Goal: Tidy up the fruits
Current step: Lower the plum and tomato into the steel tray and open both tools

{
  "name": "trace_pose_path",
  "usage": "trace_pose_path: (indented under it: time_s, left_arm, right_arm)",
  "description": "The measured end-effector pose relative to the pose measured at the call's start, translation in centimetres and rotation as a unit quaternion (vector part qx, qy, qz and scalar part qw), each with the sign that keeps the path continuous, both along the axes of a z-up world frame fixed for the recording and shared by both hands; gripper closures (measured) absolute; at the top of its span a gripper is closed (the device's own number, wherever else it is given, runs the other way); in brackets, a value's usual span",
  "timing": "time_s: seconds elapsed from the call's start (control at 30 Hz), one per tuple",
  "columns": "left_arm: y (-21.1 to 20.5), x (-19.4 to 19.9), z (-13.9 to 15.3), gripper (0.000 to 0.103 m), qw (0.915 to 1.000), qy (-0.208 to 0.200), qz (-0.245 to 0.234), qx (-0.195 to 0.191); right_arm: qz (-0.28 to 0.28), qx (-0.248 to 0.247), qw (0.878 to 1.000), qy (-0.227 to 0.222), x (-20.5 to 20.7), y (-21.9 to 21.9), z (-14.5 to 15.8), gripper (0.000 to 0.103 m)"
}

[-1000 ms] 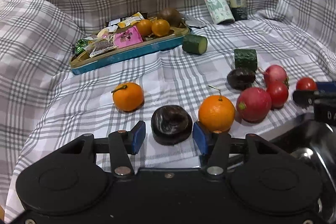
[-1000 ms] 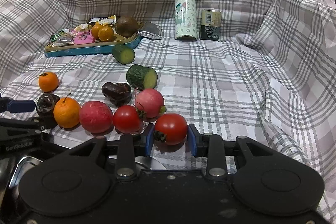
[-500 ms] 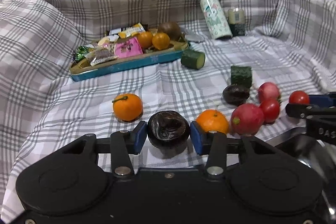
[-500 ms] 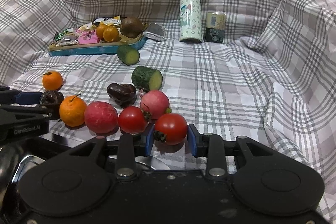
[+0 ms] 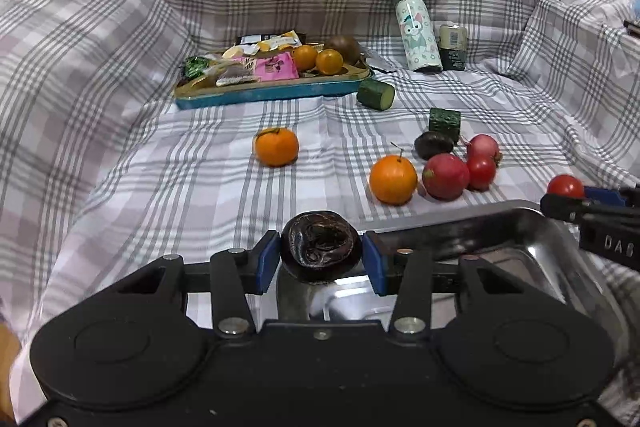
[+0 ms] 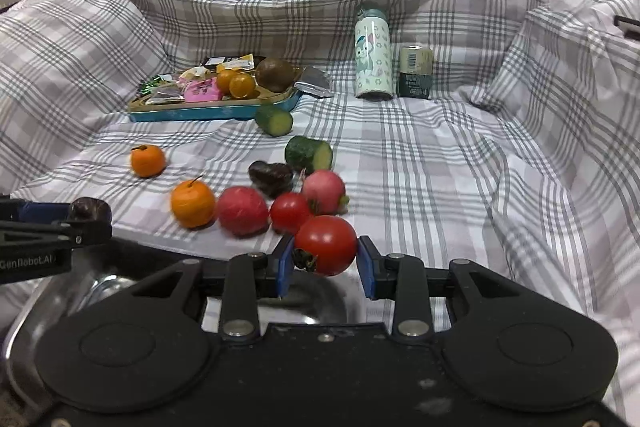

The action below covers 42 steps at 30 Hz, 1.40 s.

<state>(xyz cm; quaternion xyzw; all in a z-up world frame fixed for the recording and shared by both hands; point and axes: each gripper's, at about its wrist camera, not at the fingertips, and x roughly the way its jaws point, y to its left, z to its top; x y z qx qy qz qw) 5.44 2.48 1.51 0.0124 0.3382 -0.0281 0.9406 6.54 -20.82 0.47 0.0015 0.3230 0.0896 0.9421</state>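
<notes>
While your left gripper (image 5: 321,263) clamps the wrinkly dark fruit (image 5: 320,245) over the steel tray (image 5: 500,227), your right gripper (image 6: 325,267) pinches a tomato (image 6: 326,244) above that tray too.

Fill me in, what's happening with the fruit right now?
A person is working two handheld grippers at once. The left gripper is shut on a dark wrinkled fruit, the right gripper on a red tomato, both lifted above the metal tray at the near edge. Two oranges, other red produce and cucumber pieces lie on the checked cloth.
</notes>
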Motion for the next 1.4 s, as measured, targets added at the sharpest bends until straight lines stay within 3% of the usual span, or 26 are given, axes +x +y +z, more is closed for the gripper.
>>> trace_pose_path:
  time_s: [0.63, 1.23, 1.4]
  left_arm:
    - [-1.3, -4.0, -1.1, 0.051, 0.9992, 0.029, -0.001, -0.029]
    - [-0.6, -3.4, -1.9, 0.050, 0.9969, 0.062, 0.005, -0.049]
    - [-0.6, -3.6, -1.7, 0.051, 0.9971, 0.055, 0.006, -0.052]
  right_arm:
    - [0.041, 0.015, 0.999, 0.003, -7.0, 0.9, -0.2, 0.068]
    - [0.040, 0.002, 0.999, 0.021, -6.3, 1.4, -1.3, 0.067]
    - [0.039, 0.002, 0.999, 0.021, -6.3, 1.4, -1.2, 0.068]
